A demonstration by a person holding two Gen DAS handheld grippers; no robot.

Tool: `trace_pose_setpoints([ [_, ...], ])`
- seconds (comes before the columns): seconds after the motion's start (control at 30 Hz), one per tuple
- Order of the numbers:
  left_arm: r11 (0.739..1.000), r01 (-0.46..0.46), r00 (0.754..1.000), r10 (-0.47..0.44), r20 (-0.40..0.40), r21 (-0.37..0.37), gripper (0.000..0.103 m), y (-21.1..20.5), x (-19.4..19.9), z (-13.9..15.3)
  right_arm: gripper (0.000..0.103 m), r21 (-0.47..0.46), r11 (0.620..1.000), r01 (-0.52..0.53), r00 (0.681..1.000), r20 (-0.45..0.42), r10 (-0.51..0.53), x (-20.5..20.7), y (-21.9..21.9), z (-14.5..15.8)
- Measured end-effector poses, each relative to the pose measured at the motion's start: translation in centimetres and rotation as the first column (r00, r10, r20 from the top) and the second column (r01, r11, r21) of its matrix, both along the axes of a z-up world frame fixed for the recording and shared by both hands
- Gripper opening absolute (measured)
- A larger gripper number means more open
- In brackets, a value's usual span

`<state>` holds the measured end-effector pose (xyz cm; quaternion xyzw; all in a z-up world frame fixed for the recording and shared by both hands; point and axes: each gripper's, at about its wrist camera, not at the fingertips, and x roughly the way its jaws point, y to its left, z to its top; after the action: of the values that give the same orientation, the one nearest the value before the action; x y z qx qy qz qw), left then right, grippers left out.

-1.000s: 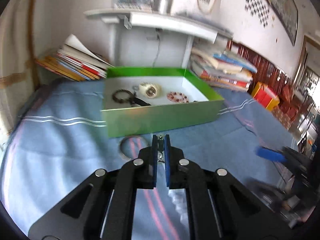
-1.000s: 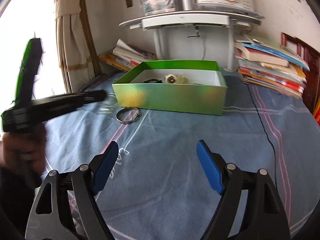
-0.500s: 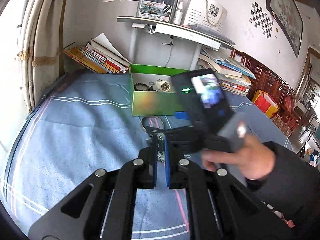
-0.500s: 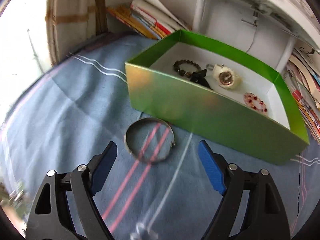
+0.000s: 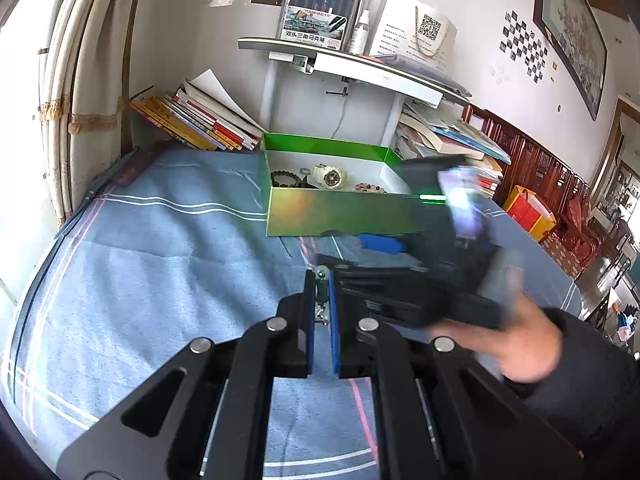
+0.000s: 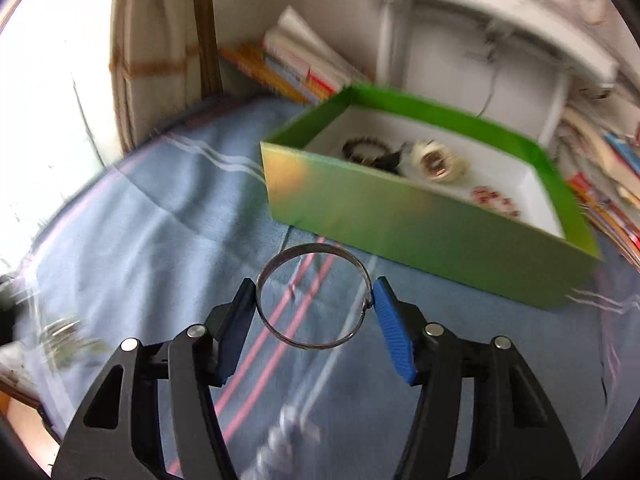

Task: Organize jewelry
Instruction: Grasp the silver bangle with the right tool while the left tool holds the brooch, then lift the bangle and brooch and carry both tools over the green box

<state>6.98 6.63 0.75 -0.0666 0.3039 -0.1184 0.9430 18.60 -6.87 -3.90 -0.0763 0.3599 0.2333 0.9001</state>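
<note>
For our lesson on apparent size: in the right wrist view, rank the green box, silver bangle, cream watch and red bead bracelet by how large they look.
1. green box
2. silver bangle, though it lies nearest the camera, which enlarges it
3. cream watch and red bead bracelet: too alike, and blurred, to rank

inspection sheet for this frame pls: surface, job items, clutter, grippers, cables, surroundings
Surface: blue striped cloth.
Job's things: green box holding a dark bead bracelet, white watch and red bead bracelet; silver bangle on the cloth before the box.
Clutter: book stacks behind the box.
Grippers: left gripper shut on a small metal piece; right gripper open, fingers either side of the bangle, contact unclear.
Cables: white cable hanging under the shelf.
Surroundings: shelf, curtain, framed picture.
</note>
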Motion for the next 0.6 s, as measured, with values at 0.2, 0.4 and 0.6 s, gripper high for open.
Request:
trace_pose_setpoints([
  [0.2,1.0,0.025,0.999,-0.025,-0.021,0.007,0.006,-2.4,0.5,-1.0,0.059,0.108,0.992,0.065,0.983,0.164,-0.083,-8.4,-6.7,4.0],
  [0.4,0.998,0.064,0.998,-0.064,-0.018,0.005,0.006,-5.5,0.4,-1.4,0.059,0.137,0.979,0.153,0.95,0.251,-0.184,-13.2,-11.6,5.5],
  [0.6,0.997,0.071,0.997,-0.07,-0.027,0.027,0.006,-7.3,0.1,-1.7,0.059,0.138,0.969,0.203,0.947,0.224,-0.23,-13.7,-13.5,4.3],
])
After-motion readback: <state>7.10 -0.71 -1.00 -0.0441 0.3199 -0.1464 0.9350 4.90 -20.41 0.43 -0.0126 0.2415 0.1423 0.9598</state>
